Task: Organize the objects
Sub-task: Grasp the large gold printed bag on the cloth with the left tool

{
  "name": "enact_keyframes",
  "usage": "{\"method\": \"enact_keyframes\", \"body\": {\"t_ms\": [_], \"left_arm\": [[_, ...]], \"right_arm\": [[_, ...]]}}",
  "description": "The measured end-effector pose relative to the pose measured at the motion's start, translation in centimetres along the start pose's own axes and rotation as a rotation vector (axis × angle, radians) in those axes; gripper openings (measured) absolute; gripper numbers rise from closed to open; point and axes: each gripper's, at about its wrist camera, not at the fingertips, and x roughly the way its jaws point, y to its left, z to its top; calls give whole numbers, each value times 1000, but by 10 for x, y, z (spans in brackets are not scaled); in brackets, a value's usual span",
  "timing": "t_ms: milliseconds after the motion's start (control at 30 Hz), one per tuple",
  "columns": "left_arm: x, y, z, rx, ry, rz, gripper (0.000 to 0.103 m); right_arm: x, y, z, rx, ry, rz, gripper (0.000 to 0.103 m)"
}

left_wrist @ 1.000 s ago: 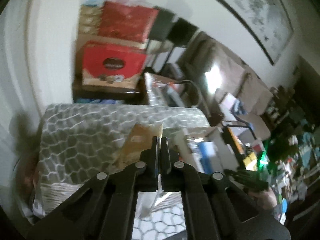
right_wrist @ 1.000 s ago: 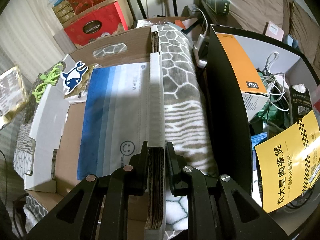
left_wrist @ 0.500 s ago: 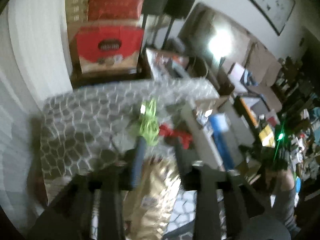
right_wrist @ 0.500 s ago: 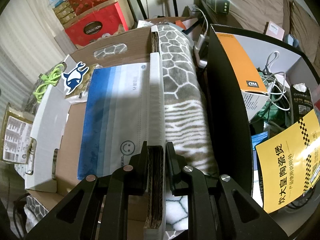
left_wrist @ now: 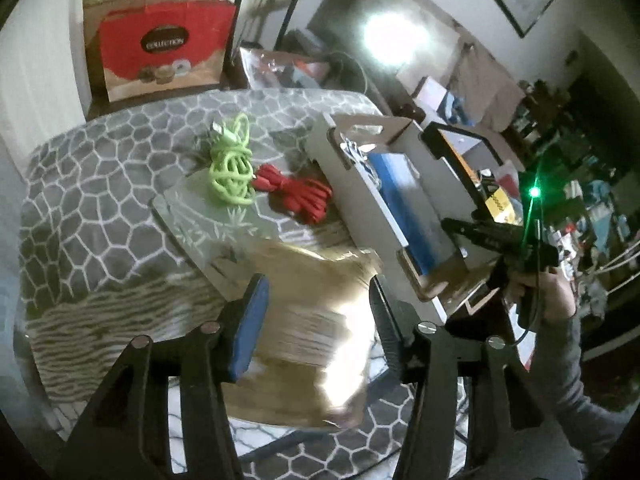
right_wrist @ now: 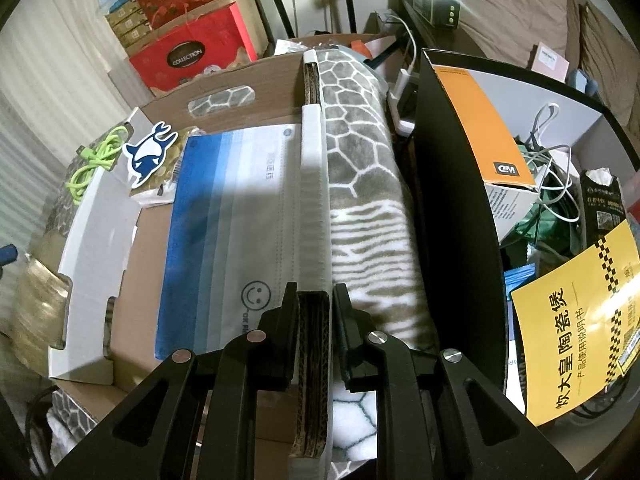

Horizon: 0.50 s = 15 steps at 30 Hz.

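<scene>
My left gripper [left_wrist: 316, 312] is open above a gold foil packet [left_wrist: 316, 328] that lies on the patterned blanket [left_wrist: 92, 184]. A green cable [left_wrist: 232, 164] and a red cable [left_wrist: 300, 194] lie just beyond it, beside the cardboard box [left_wrist: 360, 188]. My right gripper [right_wrist: 314, 304] is shut on the box's right wall [right_wrist: 314, 208]. Inside the box lie a blue and white mask pack [right_wrist: 224, 224] and a blue shark sticker [right_wrist: 150, 152]. The green cable [right_wrist: 96, 164] and the gold packet [right_wrist: 38, 304] show at the left edge of the right wrist view.
A black bin [right_wrist: 452, 200] holding an orange box [right_wrist: 484, 128], white cables and a yellow booklet [right_wrist: 576, 320] stands right of the cardboard box. Red gift boxes [left_wrist: 164, 52] are stacked against the back wall. My right hand and its gripper [left_wrist: 512, 248] show beyond the box.
My left gripper has opened and let go of the gold packet, which dropped from its raised position onto the blanket. The right gripper has held still on the box wall.
</scene>
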Motion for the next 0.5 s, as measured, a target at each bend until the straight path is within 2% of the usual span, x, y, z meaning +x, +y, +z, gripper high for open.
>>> {"method": "enact_keyframes", "body": {"t_ms": [100, 200, 367, 500], "left_arm": [[4, 9, 2, -16, 6, 54, 51], [20, 13, -3, -6, 58, 89, 52], [44, 2, -18, 83, 103, 196, 53], [55, -6, -24, 110, 131, 189, 53]], "right_arm": [[0, 0, 0, 0, -2, 1, 18], [0, 0, 0, 2, -2, 3, 18], [0, 0, 0, 0, -2, 1, 18], [0, -1, 1, 4, -2, 6, 18]]}}
